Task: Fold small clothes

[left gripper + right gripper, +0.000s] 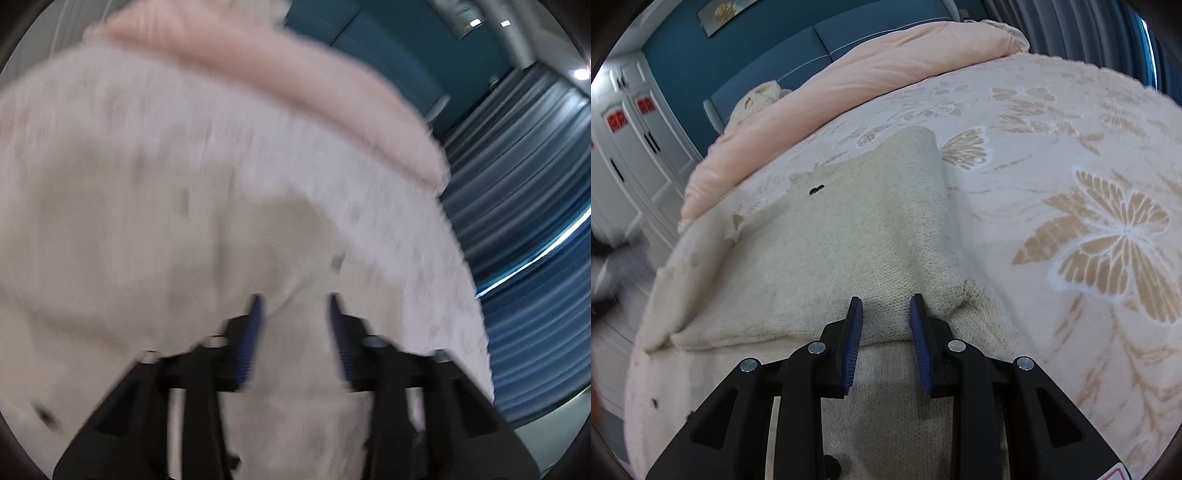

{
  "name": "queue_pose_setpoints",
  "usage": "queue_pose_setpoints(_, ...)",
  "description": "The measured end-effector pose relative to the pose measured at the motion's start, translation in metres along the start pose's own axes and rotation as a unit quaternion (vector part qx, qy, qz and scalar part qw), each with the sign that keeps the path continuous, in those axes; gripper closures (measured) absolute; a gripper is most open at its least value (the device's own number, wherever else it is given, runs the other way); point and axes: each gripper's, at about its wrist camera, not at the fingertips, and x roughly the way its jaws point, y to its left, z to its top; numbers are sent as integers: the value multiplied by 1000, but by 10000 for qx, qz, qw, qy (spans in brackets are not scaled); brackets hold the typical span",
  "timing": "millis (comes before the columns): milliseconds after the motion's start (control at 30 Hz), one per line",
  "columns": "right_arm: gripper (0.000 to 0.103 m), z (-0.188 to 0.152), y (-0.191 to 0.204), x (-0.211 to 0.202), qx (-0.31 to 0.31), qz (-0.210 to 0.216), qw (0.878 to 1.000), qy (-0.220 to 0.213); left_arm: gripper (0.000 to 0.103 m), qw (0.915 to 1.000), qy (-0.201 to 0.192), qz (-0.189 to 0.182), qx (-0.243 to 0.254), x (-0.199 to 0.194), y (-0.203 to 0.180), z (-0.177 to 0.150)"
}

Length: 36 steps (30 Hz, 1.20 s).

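Here: one cream knit sweater (849, 236) on bed (1071, 147), folded, long axis running left-right ahead of right gripper (886, 306). Right gripper part-open, pads straddling sweater's folded edge; grip uncertain. Left gripper (295, 306) open, empty, above blurred sweater (295, 229). One pink duvet (849, 88) beyond.

A butterfly-patterned bedspread (1071, 166) fills most of the right wrist view, with a pink duvet (871, 77) rolled along its 12 o'clock edge. Behind stands a blue headboard (768, 48); white wardrobe doors (631, 122) at 9 o'clock, grey curtains (524, 147) at 2 o'clock.
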Motion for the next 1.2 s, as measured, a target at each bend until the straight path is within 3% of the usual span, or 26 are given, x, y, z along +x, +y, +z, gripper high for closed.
queue_pose_setpoints(100, 76, 2, -4, -2, 131, 185, 9997, 12, 48, 9987, 155, -84, -483, 4, 31, -38)
queue_pose_setpoints(167, 71, 6, 4, -8, 97, 75, 9999, 0, 45, 9969, 1, -97, -786, -15, 54, -47)
queue_pose_setpoints(233, 52, 14, 23, -19, -48, 258, 9996, -88, 37, 9924, -399, -74, -1164, -45, 90, -37)
queue_pose_setpoints(300, 45, 27, 48, -24, -131, 544, 9983, -177, 29, 9861, -711, 125, -1498, -59, 117, -20)
queue_pose_setpoints(400, 35, 47, 83, -2, -149, 811, 9965, 155, 29, 9718, -790, 243, -2209, -68, 163, 2)
queue_pose_setpoints(533, 35, 63, 112, 64, 435, 961, 9898, 962, 32, 9438, -816, 220, -3196, -68, 204, 5)
queue_pose_setpoints(600, 37, 62, 118, 89, 660, 883, 9859, 1260, 44, 9316, -864, 83, -3529, -75, 222, 1)
queue_pose_setpoints(633, 54, 61, 123, 98, 721, 756, 9865, 1263, 49, 9292, -879, 108, -3589, -75, 224, 0)
queue_pose_setpoints(700, 96, 64, 132, 98, 670, 773, 9879, 1166, 89, 9331, -935, 147, -3470, -79, 219, 3)
queue_pose_setpoints(767, 97, 78, 139, 76, 823, 1270, 9853, 791, 92, 9414, -1173, 182, -3156, -87, 203, 22)
queue_pose_setpoints(833, 97, 95, 147, 24, 552, 1709, 9837, 12, 92, 9480, -1448, 158, -2829, -94, 196, 37)
queue_pose_setpoints(933, 97, 92, 124, -25, 275, 1559, 9847, -723, 91, 9563, -1375, 186, -2575, -90, 193, 39)
queue_pose_setpoints(1000, 98, 73, 93, -12, 353, 1021, 9930, -484, 91, 9578, -1107, 445, -2616, -69, 198, 31)
queue_pose_setpoints(1067, 98, 39, 57, 34, 414, 229, 9978, 458, 92, 9529, -918, 653, -2817, -50, 208, 15)
queue_pose_setpoints(1100, 100, 25, 41, 45, 567, 263, 9958, 670, 92, 9502, -965, 578, -2907, -48, 212, 7)
queue_pose_setpoints(1200, 100, 27, 34, 28, 959, 707, 9922, 360, 92, 9551, -1088, 671, -2672, -52, 208, 2)
